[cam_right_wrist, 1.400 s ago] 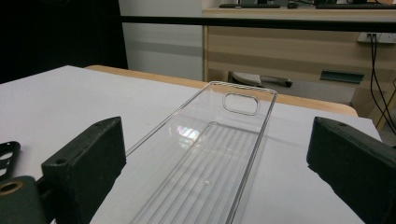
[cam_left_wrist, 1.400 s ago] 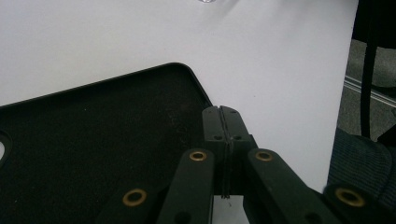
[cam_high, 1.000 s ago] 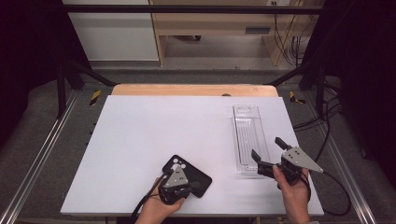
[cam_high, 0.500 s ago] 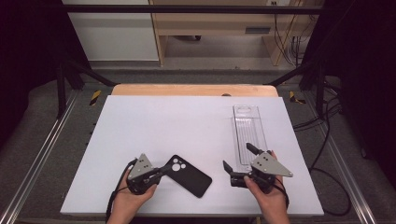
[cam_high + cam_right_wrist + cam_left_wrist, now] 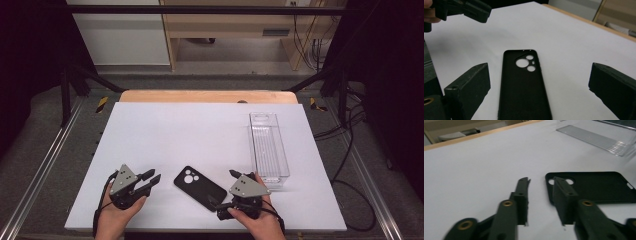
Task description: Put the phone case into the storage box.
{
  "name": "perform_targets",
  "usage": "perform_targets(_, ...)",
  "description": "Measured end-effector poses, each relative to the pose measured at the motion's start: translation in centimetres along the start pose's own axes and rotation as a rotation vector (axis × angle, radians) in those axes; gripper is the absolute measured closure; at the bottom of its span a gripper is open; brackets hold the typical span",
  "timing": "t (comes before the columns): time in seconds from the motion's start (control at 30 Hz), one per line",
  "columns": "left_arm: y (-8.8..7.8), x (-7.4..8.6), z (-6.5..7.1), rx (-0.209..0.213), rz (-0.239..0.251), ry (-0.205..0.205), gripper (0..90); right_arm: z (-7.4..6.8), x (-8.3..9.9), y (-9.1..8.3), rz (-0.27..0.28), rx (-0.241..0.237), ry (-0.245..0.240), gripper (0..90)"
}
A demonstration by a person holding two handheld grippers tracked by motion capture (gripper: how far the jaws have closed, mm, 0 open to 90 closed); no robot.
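Observation:
A black phone case (image 5: 200, 187) lies flat on the white table (image 5: 200, 135), open side up and camera holes to the far left. My left gripper (image 5: 154, 176) sits just left of it, pointing at it. In the left gripper view its jaws (image 5: 540, 181) have just been opening and stand partly apart with nothing between them, the case (image 5: 596, 186) a little ahead to the right. My right gripper (image 5: 222, 187) comes in from the case's right end. Its jaws (image 5: 539, 68) stand wide on either side of the case (image 5: 521, 92) without touching it.
A long clear plastic bin (image 5: 270, 147) stands at the right of the table, just behind my right hand, and also appears in the left gripper view (image 5: 596, 140). The table's wooden far edge (image 5: 205, 96) borders a dark floor with cables.
My left gripper drew away to the left off the case, and its jaws parted. My right gripper moved left from the clear bin to the case's right end.

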State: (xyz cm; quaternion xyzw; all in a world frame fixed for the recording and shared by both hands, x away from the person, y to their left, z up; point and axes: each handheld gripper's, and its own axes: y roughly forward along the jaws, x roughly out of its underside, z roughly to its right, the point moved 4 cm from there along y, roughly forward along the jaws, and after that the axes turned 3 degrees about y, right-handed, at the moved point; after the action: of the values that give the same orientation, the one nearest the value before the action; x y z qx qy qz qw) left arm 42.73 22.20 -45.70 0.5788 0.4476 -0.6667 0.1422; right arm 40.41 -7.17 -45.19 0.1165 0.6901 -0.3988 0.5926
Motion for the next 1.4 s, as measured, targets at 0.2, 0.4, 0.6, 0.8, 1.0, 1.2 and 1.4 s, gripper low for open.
perform_targets(0.2,0.0,0.6,-0.7,-0.052,0.028,-0.043,31.1,-0.9,0.7,1.1,-0.069,-0.032,0.002,4.1)
perform_targets(0.4,0.3,0.8,-1.2,-0.099,0.036,-0.083,8.9,-1.0,2.0,2.4,-0.173,-0.048,-0.002,4.5)
perform_targets(0.6,0.5,1.1,-1.4,-0.092,0.036,-0.1,7.2,-1.2,2.5,2.9,-0.214,-0.065,-0.01,4.5)
perform_targets(0.8,0.9,1.0,-0.9,-0.073,0.04,-0.082,5.9,-1.2,2.8,3.5,-0.245,-0.061,-0.024,5.1)
perform_targets(1.0,1.0,0.9,-0.9,-0.063,0.055,-0.085,5.2,-1.0,2.8,4.2,-0.269,-0.063,-0.023,5.4)
perform_targets(1.2,1.1,0.9,-1.0,-0.053,0.063,-0.101,5.2,-0.7,3.0,4.8,-0.298,-0.07,0.011,5.3)
perform_targets(1.4,1.0,0.7,-0.9,-0.051,0.075,-0.099,5.2,-0.2,3.5,5.8,-0.331,-0.079,0.053,5.5)
